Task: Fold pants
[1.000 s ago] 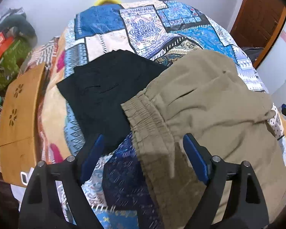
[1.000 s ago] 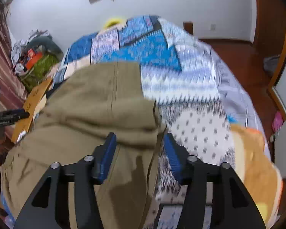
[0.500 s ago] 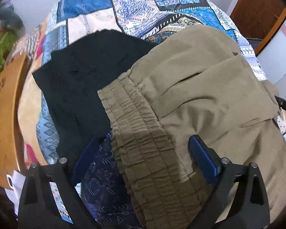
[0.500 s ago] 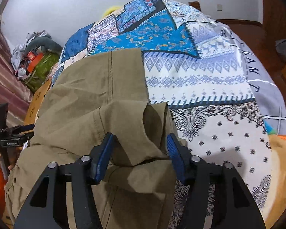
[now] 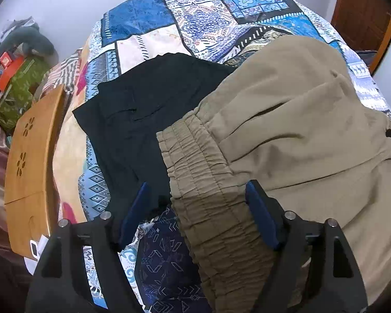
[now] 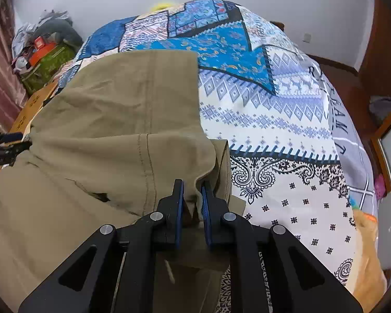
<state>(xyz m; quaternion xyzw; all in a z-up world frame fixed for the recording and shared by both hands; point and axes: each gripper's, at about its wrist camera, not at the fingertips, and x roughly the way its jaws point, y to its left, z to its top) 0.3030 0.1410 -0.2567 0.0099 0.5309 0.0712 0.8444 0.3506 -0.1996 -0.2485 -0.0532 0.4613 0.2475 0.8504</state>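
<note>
Khaki pants (image 5: pixel 286 130) lie across a patchwork bedspread (image 5: pixel 148 41). Their elastic waistband (image 5: pixel 195 161) runs between the jaws of my left gripper (image 5: pixel 196 185). Those jaws are closing but still stand wide, and the pads do not press the cloth. In the right wrist view the khaki pants (image 6: pixel 112 109) are folded over near the leg end. My right gripper (image 6: pixel 191 185) is shut on a raised fold of that fabric. The left gripper (image 6: pixel 2 143) shows at the left edge of that view.
A black garment (image 5: pixel 148 109) lies flat beside the waistband, partly under it. A wooden board (image 5: pixel 28 161) stands along the bed's left side, with a green bag and clutter (image 5: pixel 20 88) behind it. The bedspread (image 6: pixel 273 130) is bare to the right of the pants.
My right gripper's jaws have closed on the fold of khaki fabric that lay between them. My left gripper has sunk toward the waistband and its jaws have narrowed a little.
</note>
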